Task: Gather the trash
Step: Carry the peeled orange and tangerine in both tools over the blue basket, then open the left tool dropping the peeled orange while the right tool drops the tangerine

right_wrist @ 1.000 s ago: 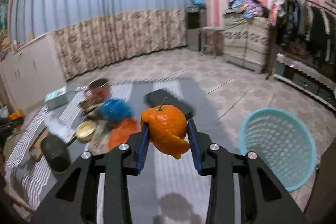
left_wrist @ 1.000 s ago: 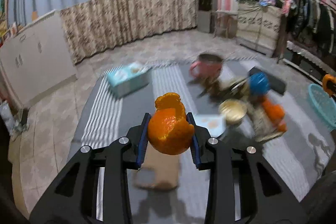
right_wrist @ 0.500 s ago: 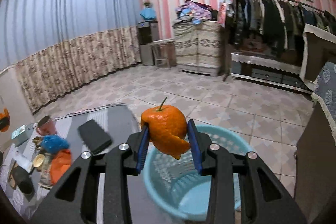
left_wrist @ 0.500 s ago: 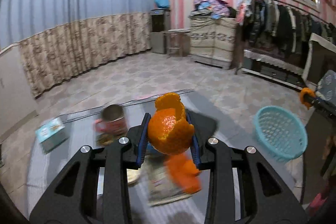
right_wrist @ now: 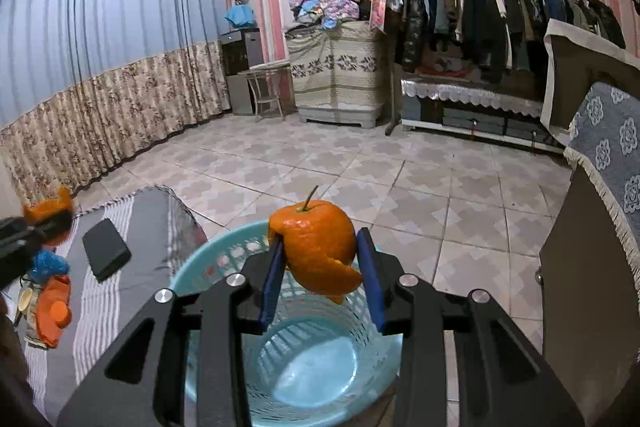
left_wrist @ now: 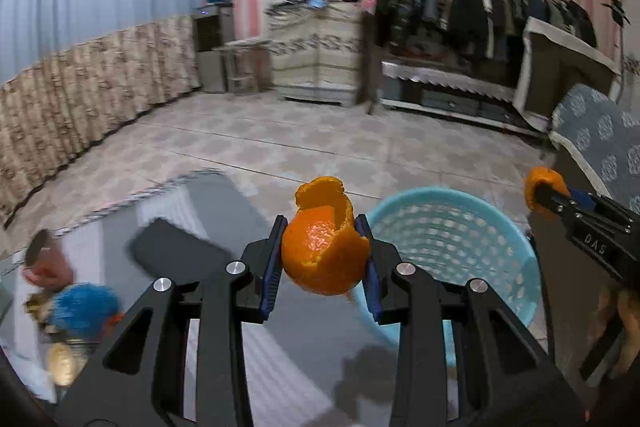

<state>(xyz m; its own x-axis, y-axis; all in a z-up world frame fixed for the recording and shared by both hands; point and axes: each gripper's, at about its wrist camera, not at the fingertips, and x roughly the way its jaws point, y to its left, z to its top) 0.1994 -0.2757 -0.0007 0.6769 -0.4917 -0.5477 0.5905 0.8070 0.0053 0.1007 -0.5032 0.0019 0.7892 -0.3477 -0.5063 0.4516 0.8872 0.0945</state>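
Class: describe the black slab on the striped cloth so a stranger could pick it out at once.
Start at the blue basket, then the striped cloth to its left. The black slab lies flat at that end: the only dark, flat rectangle, apart from the bright clutter farther left.

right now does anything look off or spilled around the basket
Nothing looks spilled. The blue basket stands upright on the floor beside the striped cloth and looks empty. The right gripper holds a stemmed orange peel over it; the left gripper holds a hollow orange peel short of its rim.
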